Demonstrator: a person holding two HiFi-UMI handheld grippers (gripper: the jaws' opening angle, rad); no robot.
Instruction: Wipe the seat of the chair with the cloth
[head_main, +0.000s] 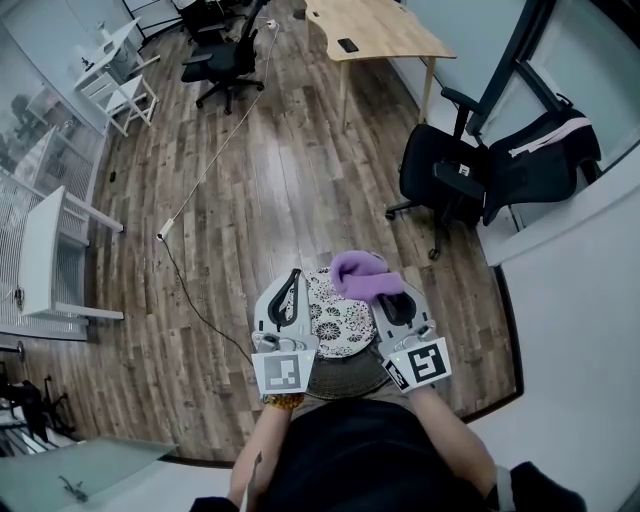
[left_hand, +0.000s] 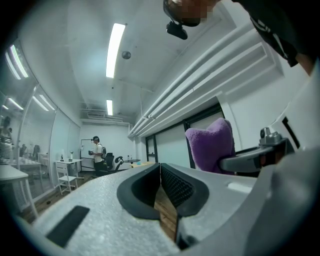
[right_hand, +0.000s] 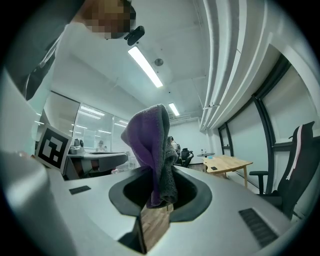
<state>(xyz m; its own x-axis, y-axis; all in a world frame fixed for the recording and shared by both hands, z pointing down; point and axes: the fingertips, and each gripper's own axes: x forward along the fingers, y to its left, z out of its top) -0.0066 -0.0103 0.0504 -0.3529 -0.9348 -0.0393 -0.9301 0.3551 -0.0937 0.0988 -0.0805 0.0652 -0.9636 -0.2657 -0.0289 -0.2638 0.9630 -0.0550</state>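
Wood-plank floor (head_main: 260, 170) takes up most of the head view. There's a light wooden desk (head_main: 385, 30) at 12–1 o'clock and a black office chair (head_main: 445, 165) at 2 o'clock, well apart from you. A white chair (head_main: 130, 100) sits at 10 o'clock, and a thin cable (head_main: 215, 160) runs across the floor from 12 toward 9. The task chair is right in front of you at 6 o'clock. Its round seat (head_main: 340, 322) has a black-and-white floral pattern and sits between your two tools. Your left hand-held gripper (head_main: 291, 283) is over the seat's 9 o'clock edge. Its jaws are pressed together at the tips with nothing between them; the left gripper view shows only floor through the gap lower down. Your right hand-held gripper (head_main: 395, 300) is over the seat's 3 o'clock edge, jaws pinching the purple cloth (head_main: 360, 273). The cloth bunches up past the jaw tips and overlaps the seat's 1 o'clock rim in the head view. I can't tell whether the cloth touches the seat.
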